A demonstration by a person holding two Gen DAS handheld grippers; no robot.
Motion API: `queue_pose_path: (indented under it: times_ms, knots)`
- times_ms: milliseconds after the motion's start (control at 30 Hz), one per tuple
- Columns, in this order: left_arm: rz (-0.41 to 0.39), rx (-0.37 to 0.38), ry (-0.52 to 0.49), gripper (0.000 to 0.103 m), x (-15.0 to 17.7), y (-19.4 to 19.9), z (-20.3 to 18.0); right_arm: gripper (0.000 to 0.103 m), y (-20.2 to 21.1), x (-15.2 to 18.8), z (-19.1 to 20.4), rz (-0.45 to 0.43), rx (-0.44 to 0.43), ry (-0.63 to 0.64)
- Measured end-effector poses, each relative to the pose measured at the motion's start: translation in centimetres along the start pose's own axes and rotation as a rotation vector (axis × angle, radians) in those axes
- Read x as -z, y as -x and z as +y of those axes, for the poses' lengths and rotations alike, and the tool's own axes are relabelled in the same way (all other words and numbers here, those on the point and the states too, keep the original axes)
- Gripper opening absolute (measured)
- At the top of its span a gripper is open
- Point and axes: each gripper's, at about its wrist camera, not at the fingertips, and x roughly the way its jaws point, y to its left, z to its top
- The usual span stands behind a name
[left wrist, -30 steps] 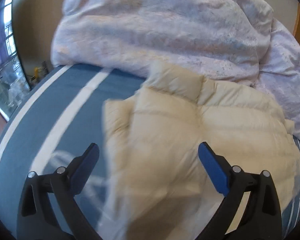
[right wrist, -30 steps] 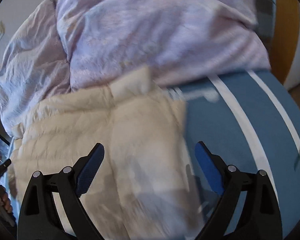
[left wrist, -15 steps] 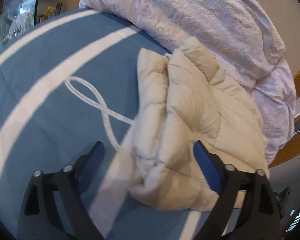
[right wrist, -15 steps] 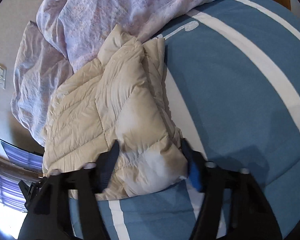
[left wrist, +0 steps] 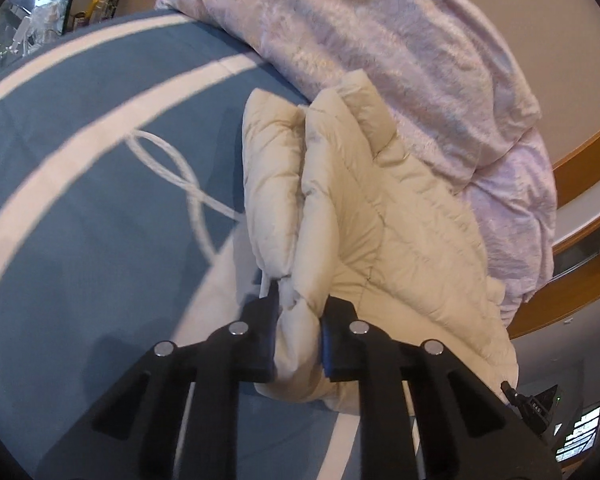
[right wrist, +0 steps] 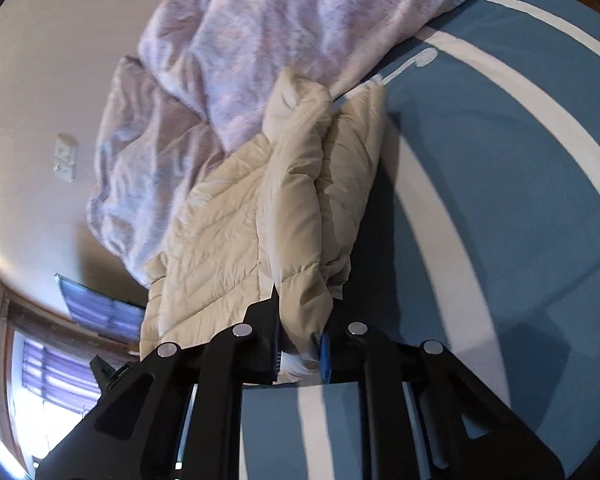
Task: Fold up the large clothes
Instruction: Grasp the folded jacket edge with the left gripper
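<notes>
Close to the left camera, the left gripper is clenched on a bunched bit of the jacket. Its jaws have just been closing, and the puffy cream cloth is squeezed between the blue pads. Close to the right camera, the right gripper is clenched on another near corner of the same jacket. Its jaws have just been closing too, with cloth between them.

Past both grippers, the jacket lies folded over on the bed. One puffy fold sits on top of the rest, like a long roll. The far end of the jacket touches the quilt.

Under it is a blue bed cover with wide white stripes and a thin white loop line. No boxes or baskets show in either view.

Farther back, the pale pink quilt is heaped up at the far side of the bed. Behind it is a plain light wall with a small white switch plate. A brown wood rail curves along the right edge of the left view. A bright window with purple slats shows low on the left of the right view.
</notes>
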Motion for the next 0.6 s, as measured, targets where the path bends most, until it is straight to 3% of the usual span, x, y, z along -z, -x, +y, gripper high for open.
queue_pose_path:
  times_ms: [267, 400, 500, 567, 600]
  knots:
    - [-0.02, -0.007, 0.012, 0.016, 1.5, 5.5, 4.0, 0.014, 0.1, 5.4, 0.8, 0.089, -0.004, 0.05]
    - [-0.02, -0.019, 0.022, 0.016, 1.7, 6.7, 5.4, 0.014, -0.3, 7.6, 1.2, 0.129, 0.037, 0.085]
    - [-0.008, -0.026, 0.032, 0.023, 1.7, 6.7, 5.7, 0.018, -0.2, 8.4, 2.2, 0.12, 0.134, 0.139]
    - [-0.012, -0.046, 0.042, 0.033, 1.7, 6.7, 5.8, 0.033, 0.4, 8.5, 3.3, 0.069, 0.235, 0.192]
    - [-0.013, -0.052, 0.048, 0.045, 1.7, 6.7, 5.9, 0.036, 1.0, 8.6, 4.4, 0.023, 0.305, 0.235]
